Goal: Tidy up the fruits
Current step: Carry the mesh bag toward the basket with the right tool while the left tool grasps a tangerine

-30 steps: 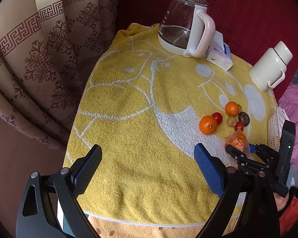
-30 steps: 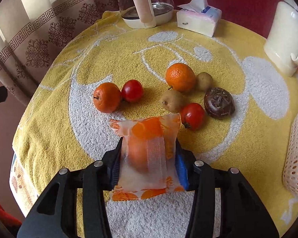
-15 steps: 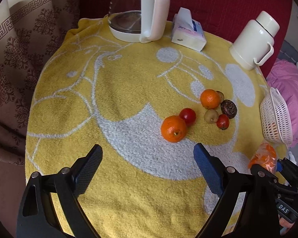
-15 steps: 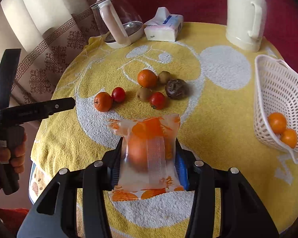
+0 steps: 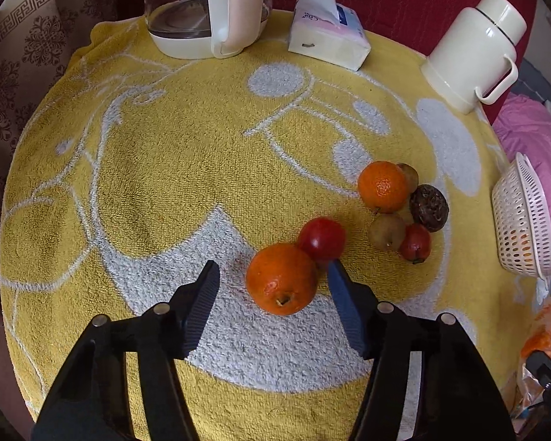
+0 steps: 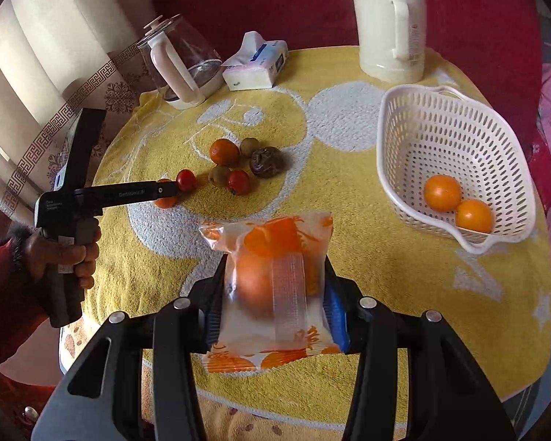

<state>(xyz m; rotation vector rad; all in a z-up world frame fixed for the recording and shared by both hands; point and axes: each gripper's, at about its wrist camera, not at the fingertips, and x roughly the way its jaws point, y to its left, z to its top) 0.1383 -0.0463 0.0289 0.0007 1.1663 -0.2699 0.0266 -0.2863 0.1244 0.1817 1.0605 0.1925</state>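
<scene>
Your left gripper (image 5: pixel 273 286) has its fingers spread with the near orange (image 5: pixel 281 278) sitting right between them, slightly toward the right finger (image 5: pixel 343 301); neither pad looks to be touching it yet, though the right one is close. The orange is round, so no axis to line up on; what matters is that the red fruit (image 5: pixel 322 239) sits touching it just beyond, at the right fingertip, so I'd expect a straight squeeze to clip that one unless you keep the tips short of it. From the right wrist view the left gripper (image 6: pixel 165 193) reaches in level over the counter (image 6: pixel 385 257) with the orange mostly hidden behind its fingers, so I can't confirm height off the towel from there. Your right gripper (image 6: pixel 275 294) is pinching the bagged orange (image 6: pixel 272 279), fingers pressed on both sides of the wrapper, bag upright along the fingers, held over the near edge of the counter. Farther out is the rest of the pile: second orange (image 5: pixel 382 185), two brownish fruits, a small red one (image 5: pixel 415 243), and a dark wrinkled one (image 5: pixel 429 203), all clustered and touching. The basket (image 6: pixel 404 198) lies ahead and to the right of the bagged orange, with two oranges (image 6: pixel 442 192) in it. Right hand is clearly nearer the basket; left is committed to the loose orange.
</scene>
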